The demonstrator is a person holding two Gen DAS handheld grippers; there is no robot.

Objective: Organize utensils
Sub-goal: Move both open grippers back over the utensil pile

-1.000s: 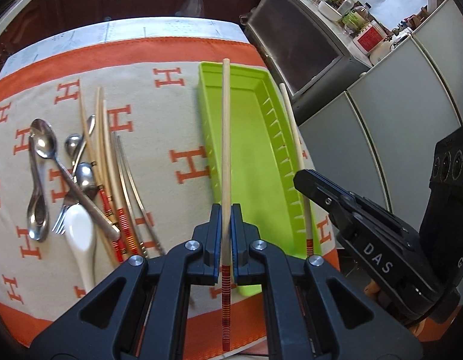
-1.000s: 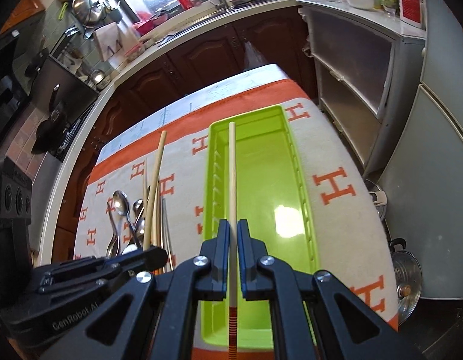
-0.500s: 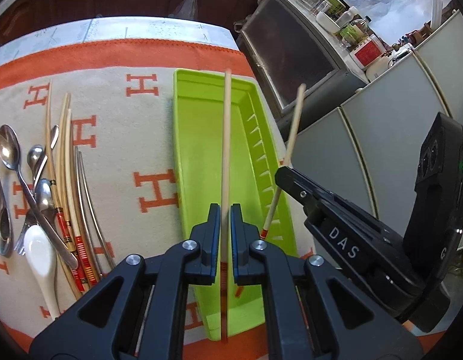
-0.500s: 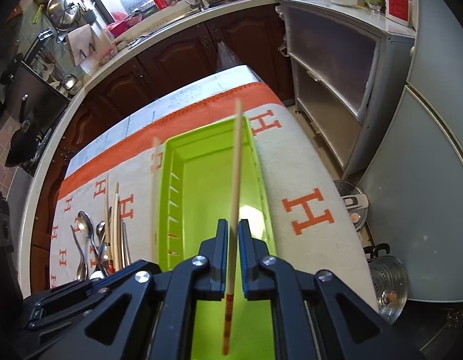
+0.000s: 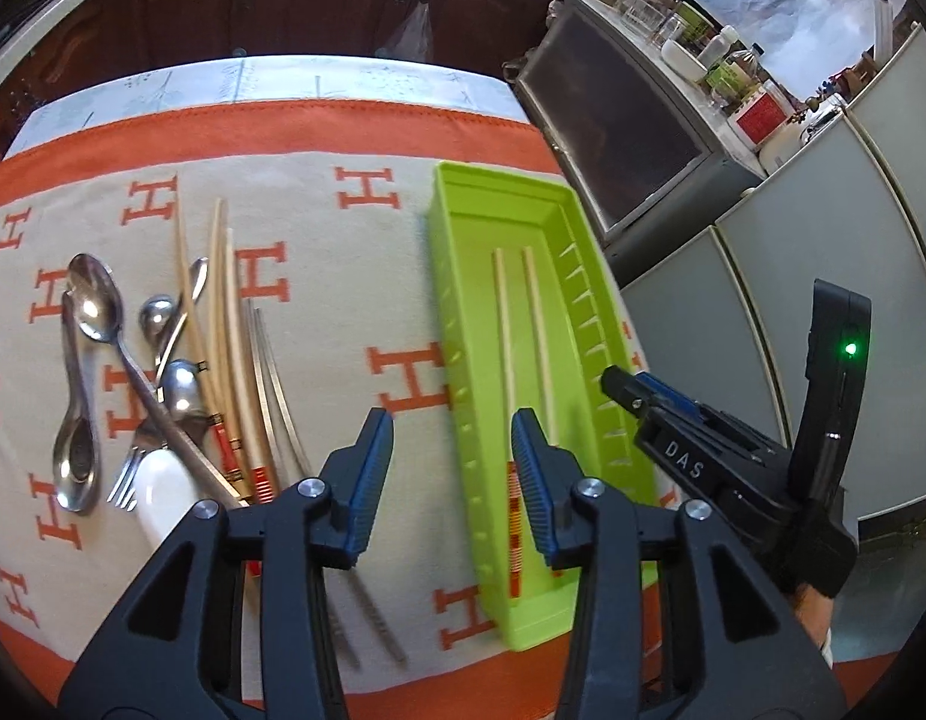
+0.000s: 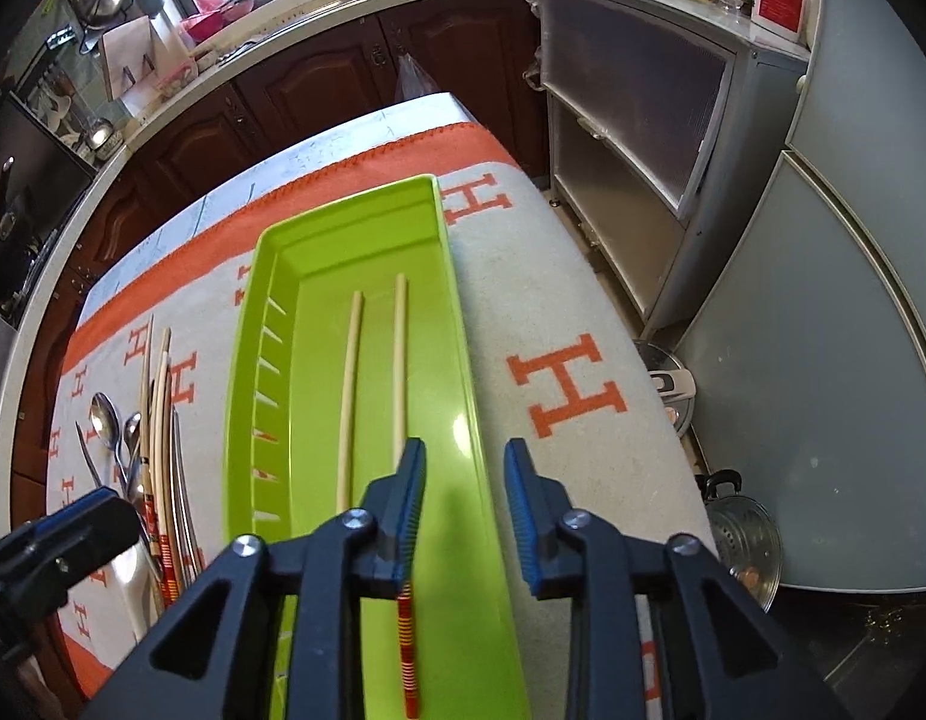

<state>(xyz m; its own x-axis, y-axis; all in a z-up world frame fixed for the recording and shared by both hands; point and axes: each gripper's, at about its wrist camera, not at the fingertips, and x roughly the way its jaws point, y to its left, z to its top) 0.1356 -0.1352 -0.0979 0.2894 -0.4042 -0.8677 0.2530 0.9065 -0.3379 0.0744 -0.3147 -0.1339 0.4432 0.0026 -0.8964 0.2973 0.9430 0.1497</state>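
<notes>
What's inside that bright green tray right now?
Two wooden chopsticks lie side by side in the green tray. Nothing else shows inside, though the right gripper covers part of its near end.

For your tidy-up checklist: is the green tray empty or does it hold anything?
Not empty: two chopsticks lie side by side inside the green tray.
</notes>
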